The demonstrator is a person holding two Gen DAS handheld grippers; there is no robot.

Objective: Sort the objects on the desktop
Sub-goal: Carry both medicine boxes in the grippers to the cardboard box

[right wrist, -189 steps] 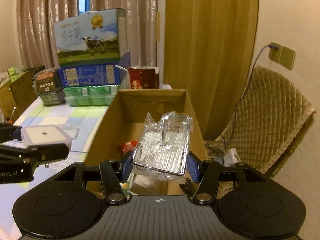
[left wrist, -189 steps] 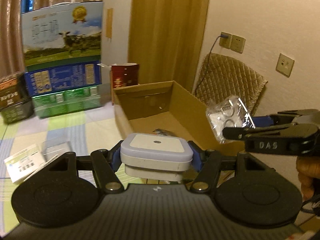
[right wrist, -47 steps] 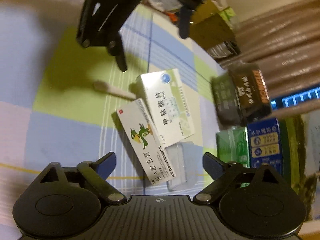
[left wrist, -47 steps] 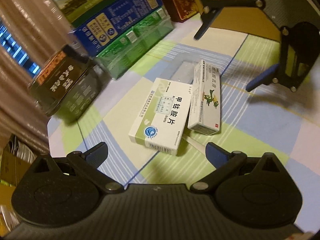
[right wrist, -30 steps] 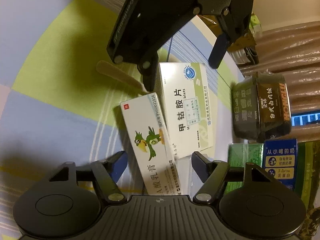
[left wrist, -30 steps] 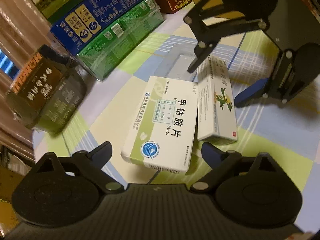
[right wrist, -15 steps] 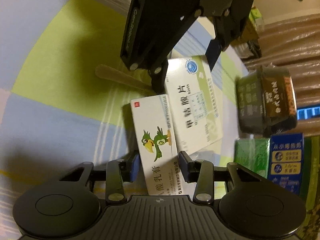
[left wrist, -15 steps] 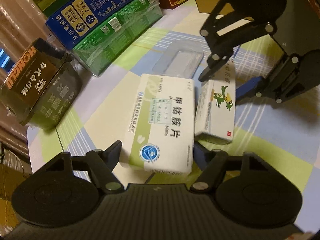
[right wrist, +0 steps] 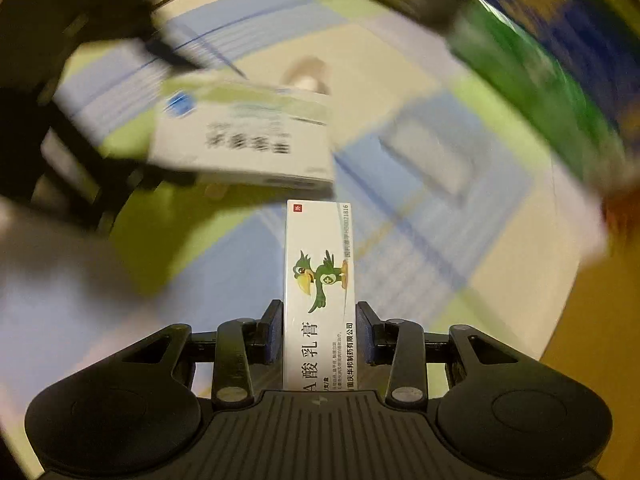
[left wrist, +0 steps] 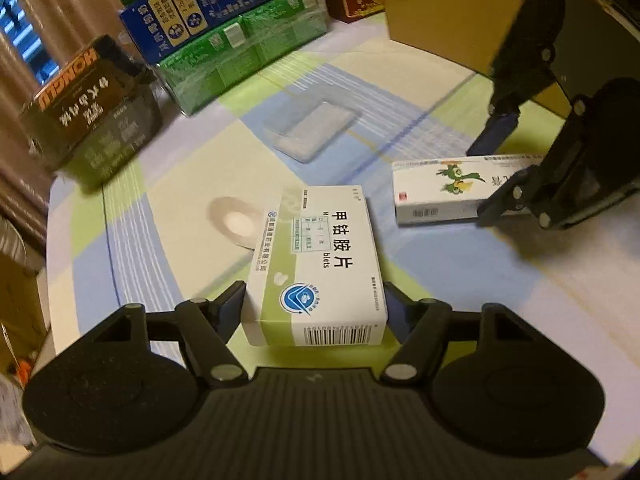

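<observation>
Over checked cloth | left tongs clamp tablet box | right tongs clamp ointment box

The worktop wears blue, green and cream checks; the white-and-green box carries a blue emblem.

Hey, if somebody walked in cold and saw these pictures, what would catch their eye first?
Two medicine boxes, each clamped in a claw above the checked tablecloth. The left claw grips the wide green-and-white box; the right claw grips the narrow box with the green bird. Stacked cartons line the far edge.
</observation>
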